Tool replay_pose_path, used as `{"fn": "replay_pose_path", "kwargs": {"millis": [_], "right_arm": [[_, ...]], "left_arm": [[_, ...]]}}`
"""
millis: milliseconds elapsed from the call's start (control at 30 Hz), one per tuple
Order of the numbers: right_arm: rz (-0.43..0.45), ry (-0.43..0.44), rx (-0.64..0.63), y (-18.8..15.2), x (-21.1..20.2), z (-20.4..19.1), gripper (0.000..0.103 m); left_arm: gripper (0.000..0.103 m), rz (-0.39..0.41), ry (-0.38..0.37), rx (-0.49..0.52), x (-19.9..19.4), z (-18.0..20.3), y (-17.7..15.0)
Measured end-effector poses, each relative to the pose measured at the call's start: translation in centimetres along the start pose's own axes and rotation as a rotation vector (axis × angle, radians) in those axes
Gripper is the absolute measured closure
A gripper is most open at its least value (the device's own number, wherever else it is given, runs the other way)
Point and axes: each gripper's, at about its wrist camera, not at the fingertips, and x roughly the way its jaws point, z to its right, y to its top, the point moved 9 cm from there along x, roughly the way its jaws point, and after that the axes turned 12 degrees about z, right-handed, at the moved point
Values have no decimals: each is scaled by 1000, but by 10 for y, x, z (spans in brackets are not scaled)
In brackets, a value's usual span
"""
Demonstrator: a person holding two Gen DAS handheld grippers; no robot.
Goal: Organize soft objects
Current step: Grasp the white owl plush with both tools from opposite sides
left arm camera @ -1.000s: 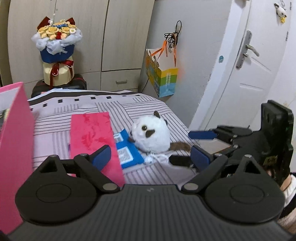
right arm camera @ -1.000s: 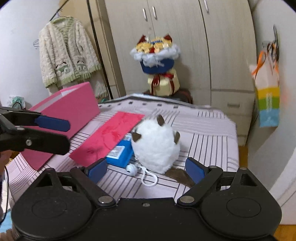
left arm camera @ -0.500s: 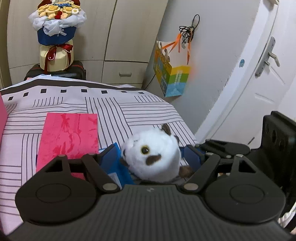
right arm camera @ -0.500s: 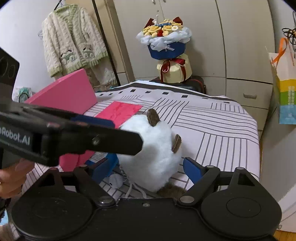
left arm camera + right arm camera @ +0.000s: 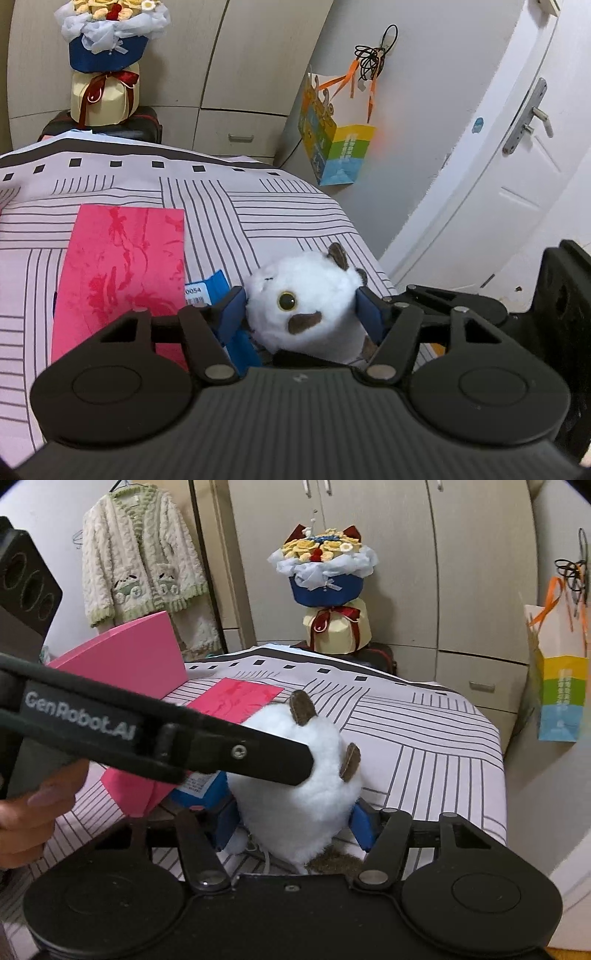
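Both of our grippers are closing in on the white plush toy (image 5: 308, 310), which a second ago was lying well ahead of them on the striped bedspread (image 5: 258, 206). Our left gripper (image 5: 300, 308) is now straddling the toy's face, its jaws having just been narrowing, and the blue pads (image 5: 231, 310) are sitting against the fur on either side; they look to be pressing, though we are judging that from how snugly the fur fills the gap. Our right gripper (image 5: 291, 821) is bracketing the toy's lower back from the other side, jaws likewise just drawn in and roughly half open, with the fur bulging between its pads (image 5: 360, 823). One left finger is crossing over the toy's top in the right wrist view. We are taking this as the grasp step: the toy is caught between both tools and resting on the bed, just beside the blue packet (image 5: 199, 786) and the pink sheet (image 5: 122, 266). Next we are needing a firm squeeze, then a level lift together, since soft fur may slip.
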Motion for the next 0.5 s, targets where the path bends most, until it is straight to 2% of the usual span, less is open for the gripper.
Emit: {"fn": "replay_pose_path", "kwargs": {"millis": [267, 500], "right_arm": [[28, -53, 13, 6, -30, -26, 34], [71, -91, 30, -1, -58, -57, 34]], "left_arm": [[38, 39, -24, -24, -27, 12, 0], [38, 57, -25, 5, -64, 20, -10]]}}
